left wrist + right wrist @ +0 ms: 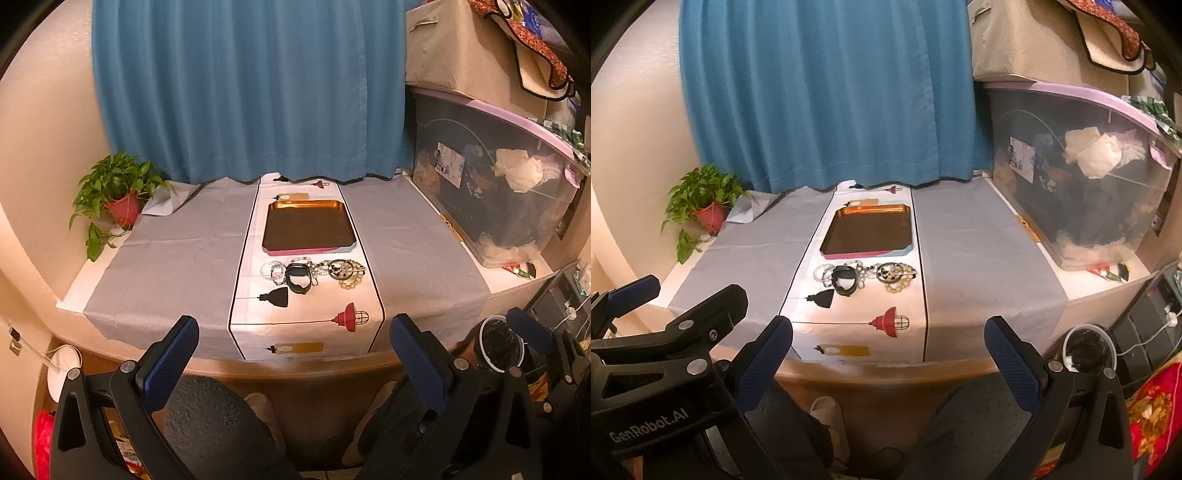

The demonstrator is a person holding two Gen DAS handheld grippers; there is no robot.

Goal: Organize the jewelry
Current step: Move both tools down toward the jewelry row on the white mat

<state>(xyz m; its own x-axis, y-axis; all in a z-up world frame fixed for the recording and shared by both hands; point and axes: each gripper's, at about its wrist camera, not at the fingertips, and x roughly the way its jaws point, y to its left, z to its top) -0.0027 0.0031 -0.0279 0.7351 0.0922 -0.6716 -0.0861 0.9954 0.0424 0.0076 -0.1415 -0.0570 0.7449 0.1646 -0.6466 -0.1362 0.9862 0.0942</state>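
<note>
A brown tray with an orange and pink rim (308,251) (866,254) lies empty on the white patterned runner. Just in front of it sits a heap of jewelry: clear bead bracelets (272,269) (822,273), a black watch (298,279) (846,281), dark bead bracelets (338,268) (886,273) and a cream bead bracelet (350,283) (898,286). My left gripper (293,332) and my right gripper (888,334) both hover open before the table's front edge, well short of the jewelry, with nothing between their fingers. In the right wrist view the left gripper (687,299) shows at lower left.
A grey cloth (177,258) covers the table. A potted plant (118,195) stands at the back left. A large clear storage bin (495,184) fills the right side, boxes stacked on it. A blue curtain (251,92) hangs behind. A round bin (1087,347) sits on the floor at right.
</note>
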